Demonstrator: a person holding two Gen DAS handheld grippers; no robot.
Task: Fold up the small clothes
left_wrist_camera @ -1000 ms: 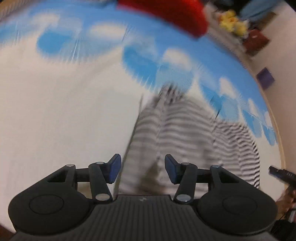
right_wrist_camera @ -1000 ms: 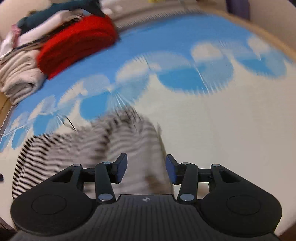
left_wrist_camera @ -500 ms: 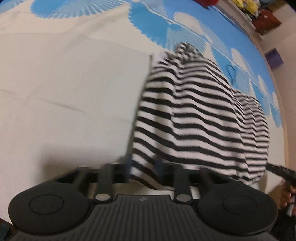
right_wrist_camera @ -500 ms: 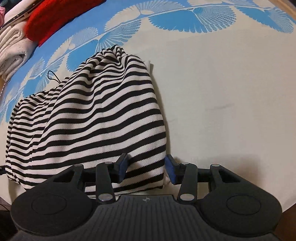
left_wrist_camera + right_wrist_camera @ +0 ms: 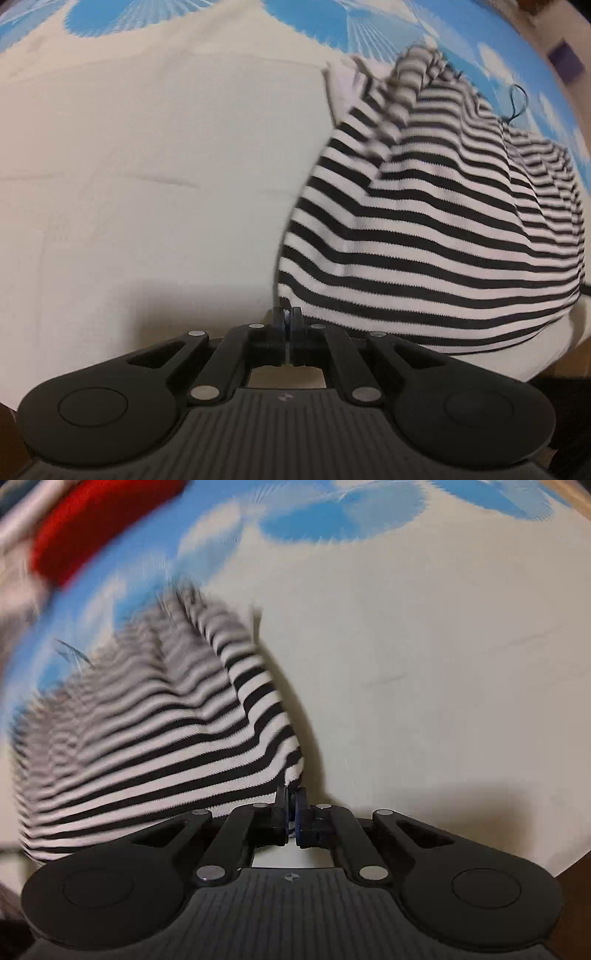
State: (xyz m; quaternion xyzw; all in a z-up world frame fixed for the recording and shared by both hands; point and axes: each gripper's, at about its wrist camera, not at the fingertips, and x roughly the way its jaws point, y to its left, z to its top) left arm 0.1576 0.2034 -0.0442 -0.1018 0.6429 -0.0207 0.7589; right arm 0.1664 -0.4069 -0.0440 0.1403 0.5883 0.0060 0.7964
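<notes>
While both tools pinch the near hem of the striped top [image 5: 424,236], the grip on each side looks thin, and that is where trouble could start. The left tool [image 5: 287,317] has its jaws pressed together at the top's near left corner; only a sliver of cloth seems caught, so I judge it could slip free under any pull. The right tool [image 5: 291,805] is likewise clamped on the near right corner, with a fold of striped fabric standing up from its jaws.

The top lies bunched on the cream and blue patterned cloth [image 5: 147,166], its far part humped and wrinkled. If the corners are lifted unevenly, the fold may land crooked, or the hump may get trapped inside. A thin dark cord [image 5: 517,99] at the far edge could snag or stick out. A red garment [image 5: 92,528] lies well beyond, clear of the work.
</notes>
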